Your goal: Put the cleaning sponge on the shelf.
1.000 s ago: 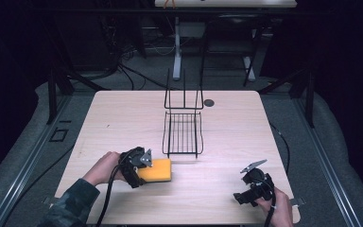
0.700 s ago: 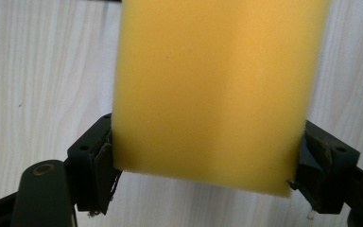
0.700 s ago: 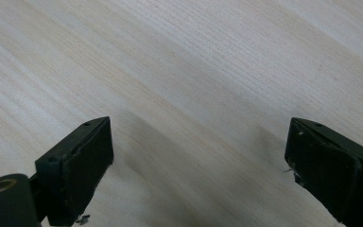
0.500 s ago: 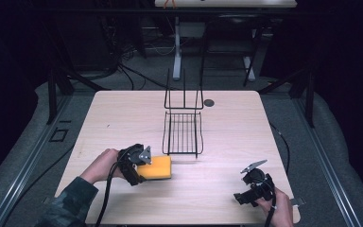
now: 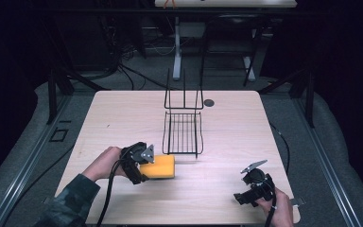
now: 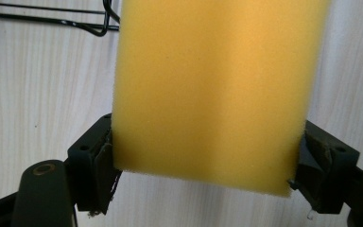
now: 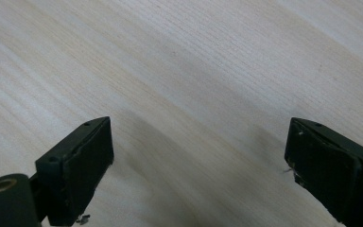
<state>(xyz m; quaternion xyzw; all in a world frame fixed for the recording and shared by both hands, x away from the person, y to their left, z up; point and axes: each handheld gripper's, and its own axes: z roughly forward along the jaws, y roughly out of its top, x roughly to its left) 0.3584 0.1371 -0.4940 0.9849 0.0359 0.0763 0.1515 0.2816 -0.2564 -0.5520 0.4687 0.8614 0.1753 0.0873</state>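
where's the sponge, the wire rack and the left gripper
sponge [image 5: 159, 166], high view, middle of its yellow top face
wire rack [image 5: 183, 133], high view, its flat grid of wires
left gripper [image 6: 203, 175], left gripper view, midway between its jaws at the sponge's near end

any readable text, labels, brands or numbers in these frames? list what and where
None readable.
Yellow sponge: plain, no print.
Left gripper, right gripper: no markings legible.
Wire rack, table: no labels visible.
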